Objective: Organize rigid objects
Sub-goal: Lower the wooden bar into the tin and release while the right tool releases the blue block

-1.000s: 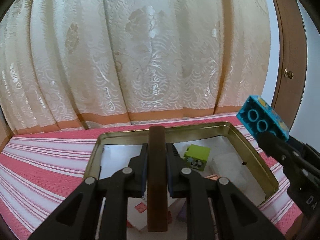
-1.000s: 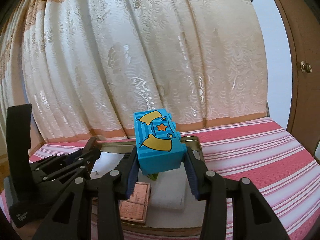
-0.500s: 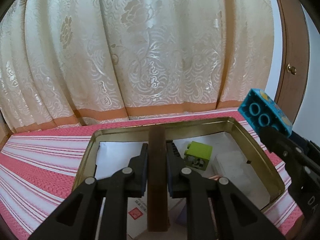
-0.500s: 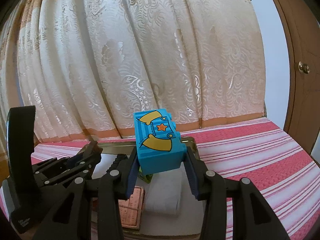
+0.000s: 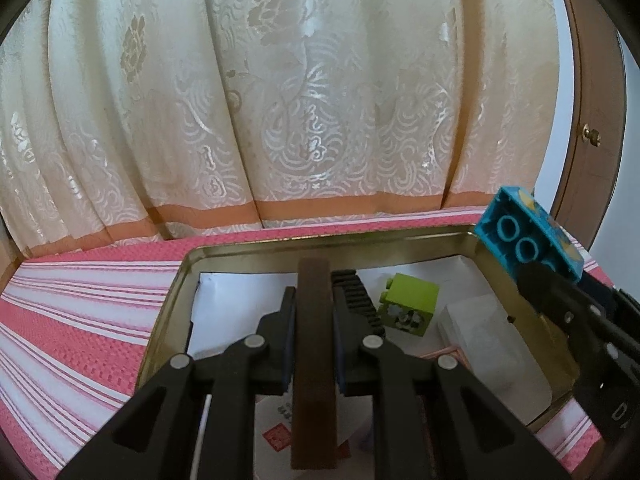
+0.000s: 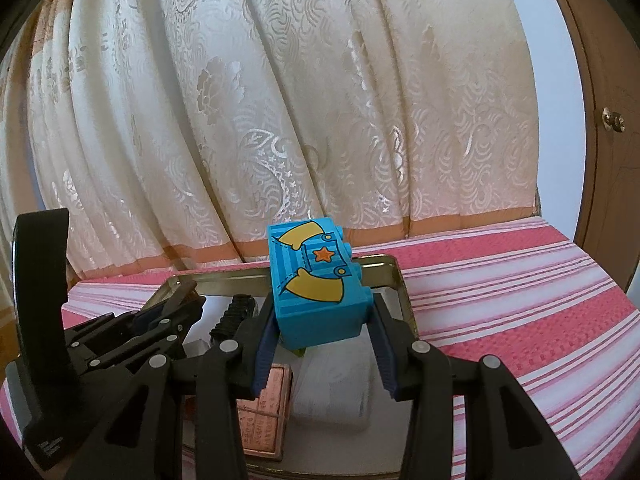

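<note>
My left gripper point(image 5: 314, 300) is shut on a dark brown flat bar point(image 5: 314, 364), held on edge over the gold metal tin point(image 5: 168, 312). My right gripper point(image 6: 322, 320) is shut on a blue toy brick point(image 6: 316, 280) with yellow shapes and an orange star, held above the tin's right side; the brick also shows in the left wrist view point(image 5: 528, 236). In the tin lie a green block point(image 5: 410, 304), a white block point(image 5: 492, 348), a black ridged piece point(image 5: 356, 292) and a pink block point(image 6: 262, 416).
The tin's rim point(image 6: 400, 292) rests on a pink and white striped cloth point(image 6: 520, 300). A cream curtain point(image 5: 300, 100) hangs close behind. A brown wooden door point(image 6: 600, 120) with a knob stands at the right. Paper lines the tin floor point(image 5: 248, 300).
Both grippers have moved forward and lower over the tin, still holding the bar and the blue brick. A black ridged piece has come into view beside the bar.
</note>
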The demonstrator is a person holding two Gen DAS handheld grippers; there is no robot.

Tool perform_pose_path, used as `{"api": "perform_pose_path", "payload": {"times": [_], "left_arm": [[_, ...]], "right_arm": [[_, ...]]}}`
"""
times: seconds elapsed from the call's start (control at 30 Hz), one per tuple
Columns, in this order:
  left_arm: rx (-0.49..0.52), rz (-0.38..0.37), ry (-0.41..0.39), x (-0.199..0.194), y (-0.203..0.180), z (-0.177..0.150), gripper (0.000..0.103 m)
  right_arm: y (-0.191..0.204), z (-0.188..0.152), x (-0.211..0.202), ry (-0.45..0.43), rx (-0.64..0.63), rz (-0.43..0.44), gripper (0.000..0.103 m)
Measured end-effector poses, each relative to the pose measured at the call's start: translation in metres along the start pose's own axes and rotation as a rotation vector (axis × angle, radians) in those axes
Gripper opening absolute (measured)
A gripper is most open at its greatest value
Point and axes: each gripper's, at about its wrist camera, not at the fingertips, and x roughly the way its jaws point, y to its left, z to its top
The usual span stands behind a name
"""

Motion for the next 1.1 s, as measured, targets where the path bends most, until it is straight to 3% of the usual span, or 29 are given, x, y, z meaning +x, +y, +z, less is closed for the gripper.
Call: {"api": "perform_pose_path", "payload": {"times": [0.9, 1.1], "left_arm": [[0.008, 0.02, 0.086, 0.021, -0.002, 0.002, 0.013], [0.015, -0.003, 0.113, 0.025, -0.002, 0.003, 0.013]], "right_arm": [[0.012, -0.004, 0.017, 0.079, -0.058, -0.009, 0.046], [0.008, -0.009, 0.03, 0.133, -0.03, 0.019, 0.048]]}}
